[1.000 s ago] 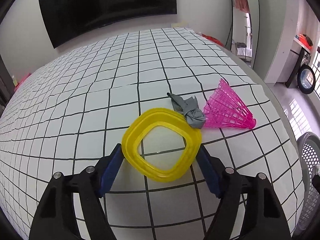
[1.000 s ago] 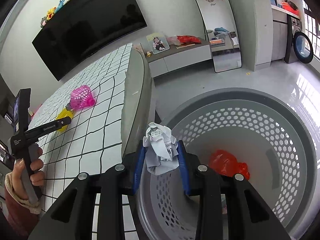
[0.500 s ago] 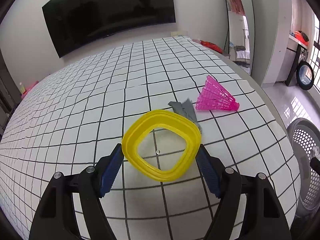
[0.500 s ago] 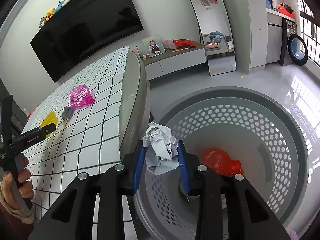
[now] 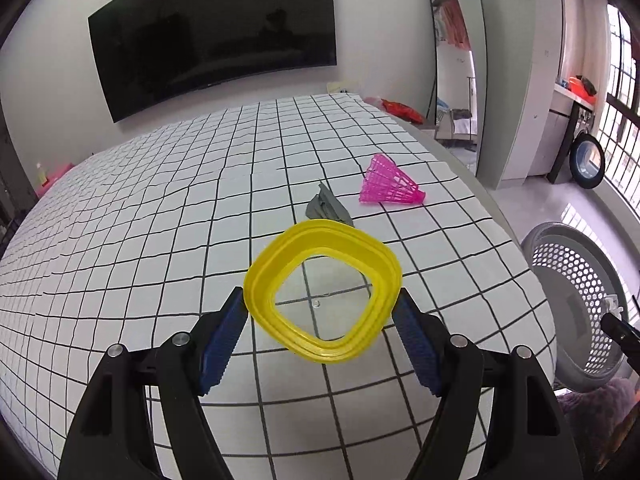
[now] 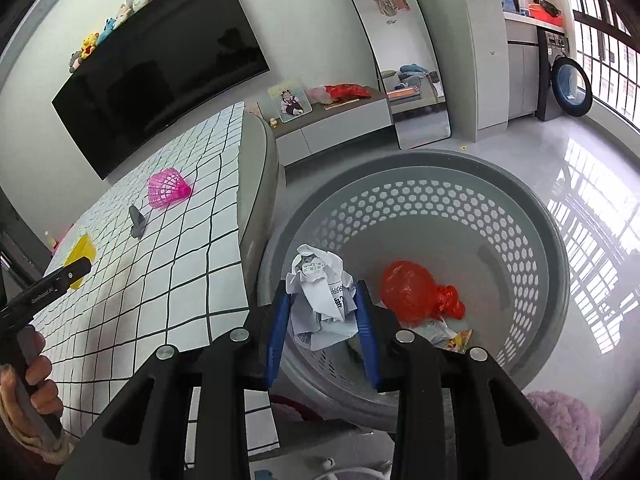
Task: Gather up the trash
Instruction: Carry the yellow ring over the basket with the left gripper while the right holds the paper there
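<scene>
Right tongs (image 6: 322, 312) pinch a crumpled white paper wad (image 6: 322, 300) above the grey perforated plastic basket (image 6: 532, 280) (red bag (image 6: 416, 292) inside). Left tongs (image 5: 322, 316), spread wide, grip a squashed yellow plastic ring (image 5: 324, 292) over the grid-patterned tabletop (image 5: 160, 216), near its right edge.

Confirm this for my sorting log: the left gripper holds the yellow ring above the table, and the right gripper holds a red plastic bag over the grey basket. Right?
Not quite. The right gripper holds a crumpled white paper, not the red bag, which already lies inside the grey basket, as the right wrist view shows. The left gripper does hold the yellow ring above the table.
</scene>
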`<move>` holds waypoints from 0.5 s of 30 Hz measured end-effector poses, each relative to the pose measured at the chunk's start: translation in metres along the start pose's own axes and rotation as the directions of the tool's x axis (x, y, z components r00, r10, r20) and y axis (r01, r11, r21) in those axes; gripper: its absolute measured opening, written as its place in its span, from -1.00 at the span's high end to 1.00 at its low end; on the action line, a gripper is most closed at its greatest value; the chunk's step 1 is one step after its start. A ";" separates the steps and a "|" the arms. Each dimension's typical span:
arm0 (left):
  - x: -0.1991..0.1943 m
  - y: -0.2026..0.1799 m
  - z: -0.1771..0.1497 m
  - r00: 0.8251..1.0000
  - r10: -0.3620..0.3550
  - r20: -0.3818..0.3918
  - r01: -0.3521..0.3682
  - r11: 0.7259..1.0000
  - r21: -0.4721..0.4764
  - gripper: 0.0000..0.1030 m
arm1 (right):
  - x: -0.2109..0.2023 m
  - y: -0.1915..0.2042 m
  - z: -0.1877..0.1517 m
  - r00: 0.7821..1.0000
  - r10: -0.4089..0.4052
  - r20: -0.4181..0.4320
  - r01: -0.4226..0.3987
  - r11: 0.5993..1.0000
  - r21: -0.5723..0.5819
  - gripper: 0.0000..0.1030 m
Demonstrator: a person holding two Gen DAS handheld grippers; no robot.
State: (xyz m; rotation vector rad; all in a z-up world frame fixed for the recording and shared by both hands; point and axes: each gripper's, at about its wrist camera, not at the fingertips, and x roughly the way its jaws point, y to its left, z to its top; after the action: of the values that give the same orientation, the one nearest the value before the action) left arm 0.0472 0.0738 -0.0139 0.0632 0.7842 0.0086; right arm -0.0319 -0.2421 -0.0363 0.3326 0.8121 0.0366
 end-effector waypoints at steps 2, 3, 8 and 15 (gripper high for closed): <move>-0.008 -0.006 -0.003 1.000 -0.024 0.013 0.024 1.000 0.003 -0.40 | -0.006 -0.002 -0.002 1.000 -0.007 0.007 0.007 1.000 0.004 0.39; -0.011 -0.011 -0.004 0.999 -0.034 0.019 0.034 0.999 0.007 -0.40 | -0.009 -0.003 -0.003 1.000 -0.011 0.009 0.011 1.000 0.007 0.39; -0.028 -0.034 -0.010 0.994 -0.105 0.035 0.103 0.994 0.035 -0.40 | -0.026 -0.012 -0.008 0.999 -0.034 0.029 0.033 0.999 0.029 0.39; -0.044 -0.071 -0.014 0.980 -0.194 0.041 0.191 0.978 0.081 -0.40 | -0.045 -0.029 -0.016 0.997 -0.068 0.047 0.065 0.996 0.056 0.39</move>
State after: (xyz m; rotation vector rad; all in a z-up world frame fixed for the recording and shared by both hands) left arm 0.0047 0.0020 0.0028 0.0598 0.7391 -0.2064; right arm -0.0775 -0.2724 -0.0234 0.3560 0.7759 -0.0560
